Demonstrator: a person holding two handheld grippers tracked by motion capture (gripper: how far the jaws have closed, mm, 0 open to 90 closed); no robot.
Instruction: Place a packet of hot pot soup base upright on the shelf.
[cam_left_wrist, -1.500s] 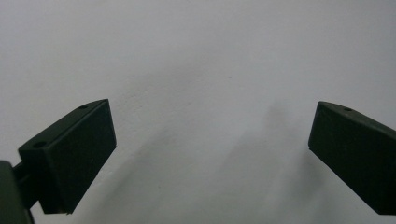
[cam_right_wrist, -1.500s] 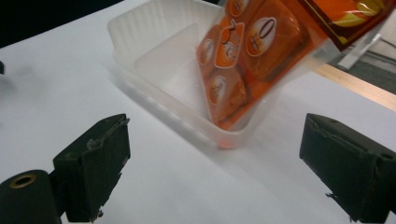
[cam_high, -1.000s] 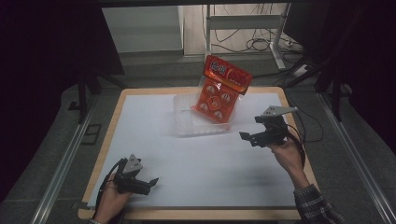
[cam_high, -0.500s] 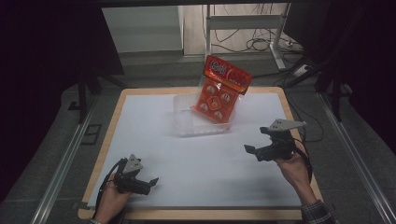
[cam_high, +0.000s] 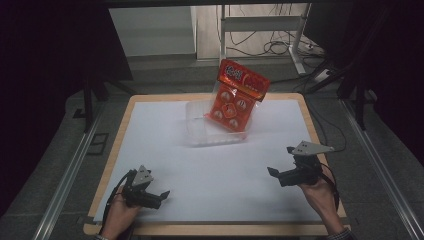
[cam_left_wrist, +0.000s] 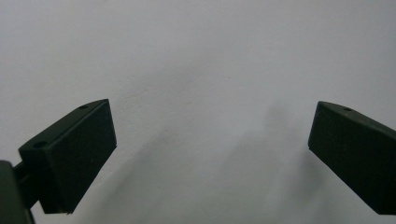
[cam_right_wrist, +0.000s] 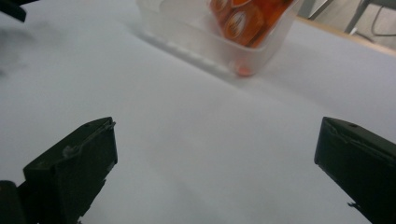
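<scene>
I am holding my left gripper (cam_high: 159, 195) near the tabletop's (cam_high: 165, 125) near-left corner, jaws spread wide over bare white surface with nothing between them. I am holding my right gripper (cam_high: 273, 173) toward the near-right edge, jaws likewise wide apart and empty, pointing at the clear plastic tub (cam_high: 200, 131) by the middle of the far edge. An orange snack bag (cam_high: 235, 100) is standing tilted in that tub, its top poking above the rim. I judge the bag light, crinkly and slippery; pinching its flat sealed top edge looks safest, since squeezing the middle could crush the contents.
</scene>
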